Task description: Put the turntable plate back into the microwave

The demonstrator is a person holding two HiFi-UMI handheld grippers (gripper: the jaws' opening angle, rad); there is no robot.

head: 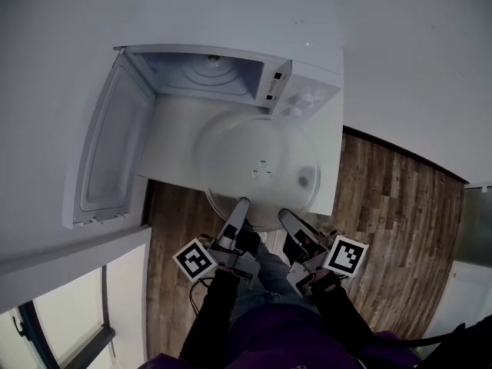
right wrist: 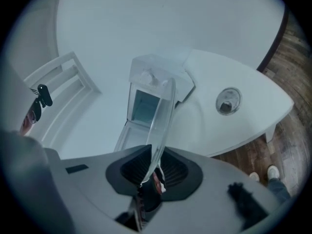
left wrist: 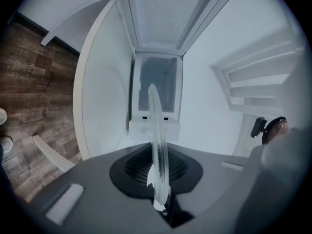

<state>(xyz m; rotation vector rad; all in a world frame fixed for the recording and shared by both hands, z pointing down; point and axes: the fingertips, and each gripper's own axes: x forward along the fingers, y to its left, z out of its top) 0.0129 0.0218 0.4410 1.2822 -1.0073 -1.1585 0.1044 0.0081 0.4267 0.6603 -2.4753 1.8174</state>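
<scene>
A clear round glass turntable plate (head: pixel 260 167) hangs roughly level above the white table, just in front of the white microwave (head: pixel 231 71). The microwave door (head: pixel 115 148) is swung wide open to the left, and the cavity (head: pixel 204 71) shows bare. My left gripper (head: pixel 242 203) is shut on the plate's near rim. My right gripper (head: pixel 283 215) grips the same rim a little to the right. In the left gripper view the plate (left wrist: pixel 157 140) runs edge-on between the jaws of that gripper (left wrist: pixel 158 182) toward the microwave (left wrist: pixel 156 89). The right gripper view shows the plate (right wrist: pixel 163 116) edge-on in its gripper (right wrist: pixel 151 172) too.
The microwave stands on a rounded white table (head: pixel 165 148) over a dark wooden floor (head: pixel 392 206). A small round metal fitting (right wrist: pixel 227 100) sits in the tabletop to the right. A white slatted piece (right wrist: pixel 63 79) stands to one side of the table.
</scene>
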